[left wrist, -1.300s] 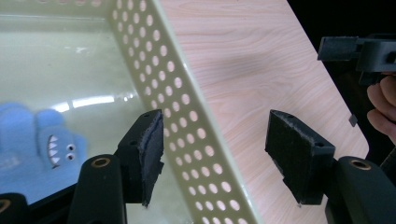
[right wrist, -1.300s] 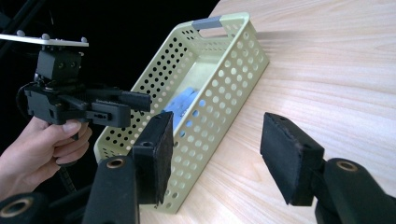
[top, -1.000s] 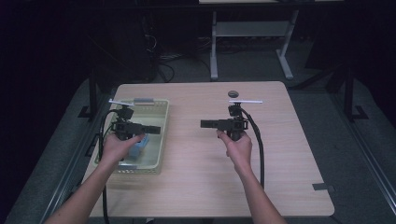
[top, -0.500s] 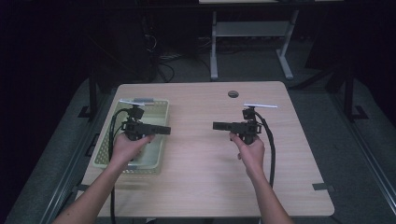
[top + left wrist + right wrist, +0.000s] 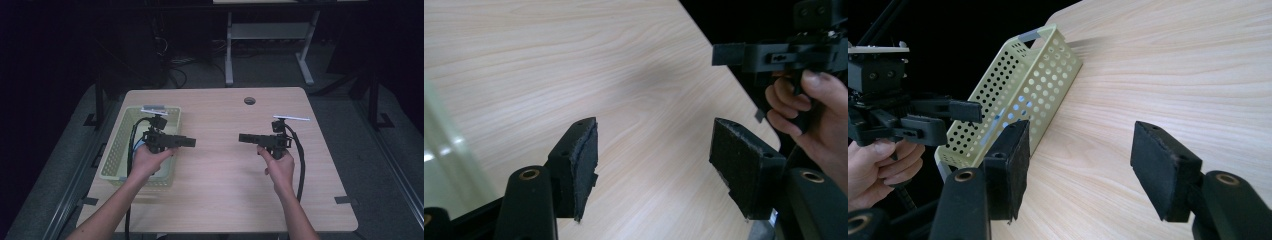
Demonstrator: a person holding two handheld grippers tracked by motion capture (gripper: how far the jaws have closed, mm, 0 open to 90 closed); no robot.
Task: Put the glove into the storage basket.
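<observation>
Both grippers hover over a light wooden table [image 5: 220, 180], pointing at each other. My left gripper [image 5: 189, 142] is held at the right rim of a pale green perforated basket [image 5: 117, 150]; its jaws stand wide apart with nothing between them [image 5: 654, 157]. My right gripper [image 5: 245, 137] is over the right half of the table, open as well, bare wood showing between its pads [image 5: 1080, 170]. In the right gripper view the basket [image 5: 1023, 95] lies ahead, with something blue behind its holes, and the left gripper [image 5: 965, 112] at the left. The right gripper [image 5: 729, 52] appears in the left gripper view.
A small round hole [image 5: 249, 100] sits near the table's far edge. Black cables trail from both grippers; the right one [image 5: 301, 160] loops beside the forearm. Dark floor and a grey table frame [image 5: 270, 40] lie beyond the far edge.
Both grippers have moved apart and toward the near side: the left has drawn back from over the basket to its right rim, the right has shifted rightward.
</observation>
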